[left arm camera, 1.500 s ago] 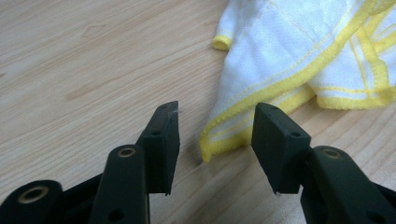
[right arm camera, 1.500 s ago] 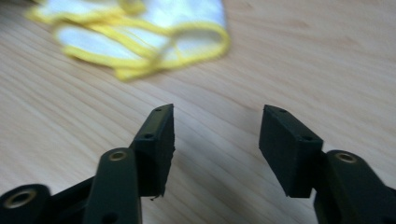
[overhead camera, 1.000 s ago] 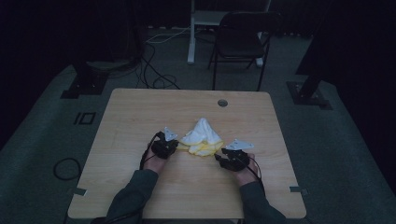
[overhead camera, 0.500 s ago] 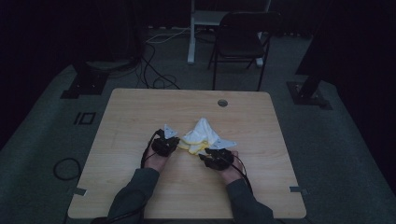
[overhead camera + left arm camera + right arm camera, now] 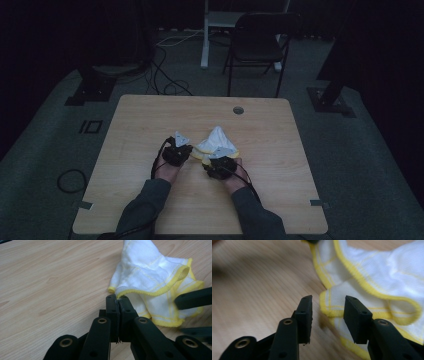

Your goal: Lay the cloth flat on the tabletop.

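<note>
Right gripper view: cloth [image 5: 372, 282] corner between right claw [image 5: 327, 307] tips.

High cam overhead, far; tongs cams close, share cloth [image 5: 155, 282].

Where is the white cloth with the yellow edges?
In the high view the cloth lies bunched near the middle of the table, just past the left gripper and right gripper.

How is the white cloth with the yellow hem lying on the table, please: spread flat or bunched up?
Bunched up. The cloth rises in a crumpled peak, its yellow hem curling in loose folds over the table.
</note>
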A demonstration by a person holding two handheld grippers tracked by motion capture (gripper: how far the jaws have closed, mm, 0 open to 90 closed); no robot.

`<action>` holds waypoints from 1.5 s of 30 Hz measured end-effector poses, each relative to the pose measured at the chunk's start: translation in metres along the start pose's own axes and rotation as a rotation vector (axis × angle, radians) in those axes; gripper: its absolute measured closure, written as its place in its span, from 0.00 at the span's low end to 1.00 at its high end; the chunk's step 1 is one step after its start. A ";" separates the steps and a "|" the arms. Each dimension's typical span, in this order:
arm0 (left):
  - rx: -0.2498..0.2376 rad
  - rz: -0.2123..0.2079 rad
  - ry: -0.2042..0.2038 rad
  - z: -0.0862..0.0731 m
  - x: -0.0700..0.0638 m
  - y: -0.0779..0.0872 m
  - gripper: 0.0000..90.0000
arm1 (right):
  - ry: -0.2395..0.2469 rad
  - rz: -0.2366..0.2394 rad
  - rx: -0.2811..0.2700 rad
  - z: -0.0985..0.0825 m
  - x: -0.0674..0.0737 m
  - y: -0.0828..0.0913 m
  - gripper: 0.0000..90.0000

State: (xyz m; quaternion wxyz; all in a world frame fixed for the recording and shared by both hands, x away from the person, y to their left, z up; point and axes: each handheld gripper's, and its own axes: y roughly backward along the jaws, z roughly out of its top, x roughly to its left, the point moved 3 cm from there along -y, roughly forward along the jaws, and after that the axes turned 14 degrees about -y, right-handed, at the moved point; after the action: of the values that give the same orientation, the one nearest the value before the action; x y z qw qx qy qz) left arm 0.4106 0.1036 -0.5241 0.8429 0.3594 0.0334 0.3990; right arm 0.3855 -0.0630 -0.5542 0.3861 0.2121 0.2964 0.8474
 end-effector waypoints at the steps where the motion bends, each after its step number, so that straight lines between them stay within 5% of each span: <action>1: -0.002 0.000 0.003 0.000 0.000 0.000 0.99 | 0.003 -0.015 0.003 0.000 -0.001 -0.002 0.81; 4: -0.004 0.002 0.002 0.000 0.001 0.001 0.99 | -0.010 -0.025 -0.009 0.001 -0.005 0.001 1.00; 14: -0.015 0.010 0.022 0.000 0.007 0.005 0.99 | -0.081 -0.061 -0.079 -0.001 -0.035 0.030 1.00; 31: -0.036 0.030 0.051 0.001 0.020 0.015 0.99 | -0.184 -0.209 -0.159 -0.001 -0.104 0.080 1.00; 45: -0.039 0.073 0.118 -0.004 0.045 0.027 0.99 | -0.190 -0.301 -0.208 0.021 -0.138 0.106 1.00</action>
State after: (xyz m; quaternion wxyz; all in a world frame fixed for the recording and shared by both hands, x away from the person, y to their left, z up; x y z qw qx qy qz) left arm 0.4227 0.1489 -0.4999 0.8313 0.3198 0.0621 0.4504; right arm 0.4264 -0.2192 -0.4861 0.5546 0.2032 0.1978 0.7823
